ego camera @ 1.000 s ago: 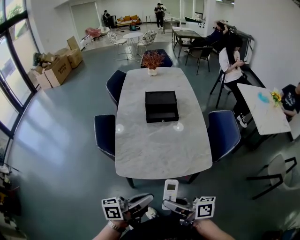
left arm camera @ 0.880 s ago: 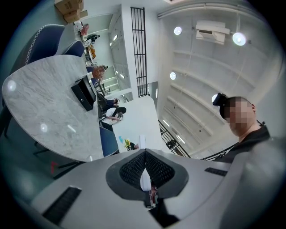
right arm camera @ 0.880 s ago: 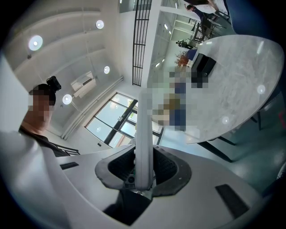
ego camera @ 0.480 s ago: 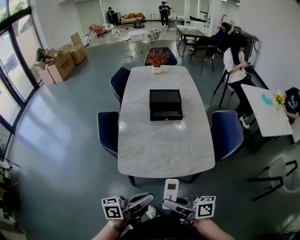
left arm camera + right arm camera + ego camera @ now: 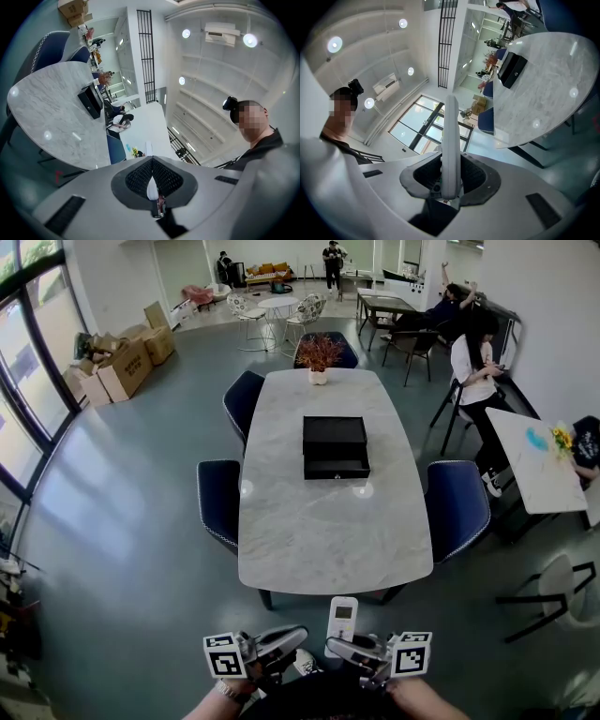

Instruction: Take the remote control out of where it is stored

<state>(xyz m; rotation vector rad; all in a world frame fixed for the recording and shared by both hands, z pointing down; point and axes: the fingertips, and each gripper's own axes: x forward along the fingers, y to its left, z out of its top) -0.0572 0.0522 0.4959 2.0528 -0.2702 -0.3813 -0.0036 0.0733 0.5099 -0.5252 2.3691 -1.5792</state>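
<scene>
Remote control [image 5: 342,620], white, stands upright in the right gripper [image 5: 354,649] at the bottom of the head view. It is off the near end of the marble counter [image 5: 328,531] and well apart from the black drawer box [image 5: 335,448] at the counter's middle. The left gripper [image 5: 279,643] is just beside the right one.

In the left gripper view, that gripper's fingers [image 5: 133,176] are pressed together.

In the right gripper view, the fingers [image 5: 476,176] pinch the remote's lower end from both sides. Its body rises edge-on above them, with the counter and box beyond.
</scene>
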